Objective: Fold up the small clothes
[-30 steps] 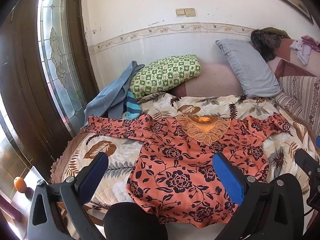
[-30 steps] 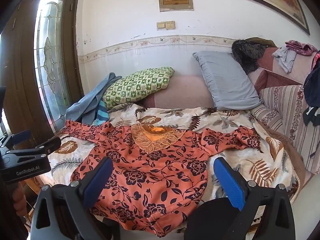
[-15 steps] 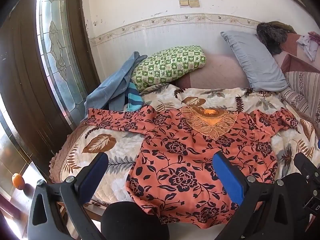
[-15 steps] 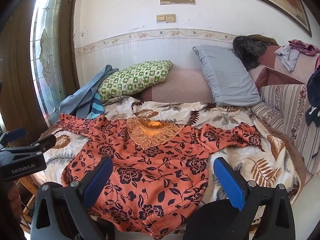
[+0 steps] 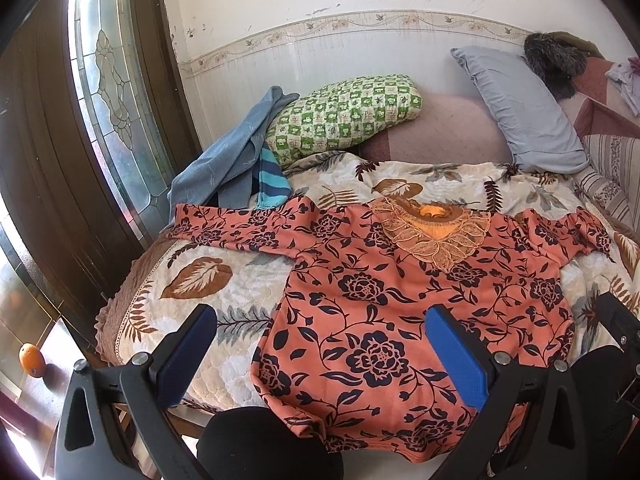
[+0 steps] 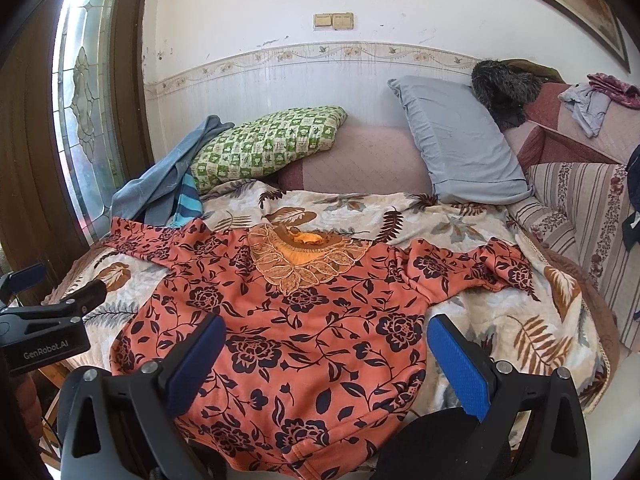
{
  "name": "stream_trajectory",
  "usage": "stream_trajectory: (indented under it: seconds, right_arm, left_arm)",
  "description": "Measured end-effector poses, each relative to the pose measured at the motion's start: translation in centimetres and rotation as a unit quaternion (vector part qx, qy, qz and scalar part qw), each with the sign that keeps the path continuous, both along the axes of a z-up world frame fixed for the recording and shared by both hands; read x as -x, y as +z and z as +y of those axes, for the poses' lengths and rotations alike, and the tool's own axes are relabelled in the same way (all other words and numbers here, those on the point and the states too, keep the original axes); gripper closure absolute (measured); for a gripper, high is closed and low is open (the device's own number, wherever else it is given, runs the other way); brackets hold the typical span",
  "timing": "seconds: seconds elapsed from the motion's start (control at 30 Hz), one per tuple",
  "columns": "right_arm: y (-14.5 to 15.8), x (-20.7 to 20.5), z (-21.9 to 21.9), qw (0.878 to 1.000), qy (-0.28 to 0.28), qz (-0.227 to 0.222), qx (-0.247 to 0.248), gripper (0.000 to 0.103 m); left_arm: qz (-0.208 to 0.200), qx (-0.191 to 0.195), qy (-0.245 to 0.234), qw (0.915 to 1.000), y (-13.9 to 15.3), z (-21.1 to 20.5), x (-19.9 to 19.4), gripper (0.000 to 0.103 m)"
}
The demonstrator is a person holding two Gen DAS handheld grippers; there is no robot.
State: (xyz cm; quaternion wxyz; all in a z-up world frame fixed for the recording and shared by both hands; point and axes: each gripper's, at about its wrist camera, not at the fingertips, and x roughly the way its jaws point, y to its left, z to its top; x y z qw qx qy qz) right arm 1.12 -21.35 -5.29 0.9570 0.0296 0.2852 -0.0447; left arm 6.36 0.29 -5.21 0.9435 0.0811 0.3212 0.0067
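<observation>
An orange long-sleeved top with dark flowers (image 5: 380, 304) lies spread flat, front up, on the leaf-patterned bed cover (image 5: 208, 280); it also shows in the right wrist view (image 6: 288, 328). Its sleeves stretch out left and right and its hem hangs at the near bed edge. My left gripper (image 5: 320, 352) is open and empty, above the top's lower left part. My right gripper (image 6: 324, 356) is open and empty, above the top's lower middle. The left gripper's body shows at the left edge of the right wrist view (image 6: 44, 332).
A green checked pillow (image 5: 344, 112), a grey pillow (image 5: 520, 108) and blue clothes (image 5: 236, 156) lie at the back of the bed. A wooden door with glass (image 5: 100, 120) stands left. A striped sofa with clothes (image 6: 580, 200) stands right. An orange (image 5: 31, 360) lies on the floor.
Both grippers have moved forward and lower toward the bed, so the top looks larger. Both stay open.
</observation>
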Motion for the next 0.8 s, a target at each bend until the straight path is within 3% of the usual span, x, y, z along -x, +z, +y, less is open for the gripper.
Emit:
stream_trajectory:
  seconds: [0.8]
  right_arm:
    - [-0.82, 0.24, -0.08, 1.000, -0.001, 0.014, -0.013, 0.001]
  left_arm:
    - [0.012, -0.010, 0.007, 0.9999, -0.86, -0.21, 0.08, 0.000]
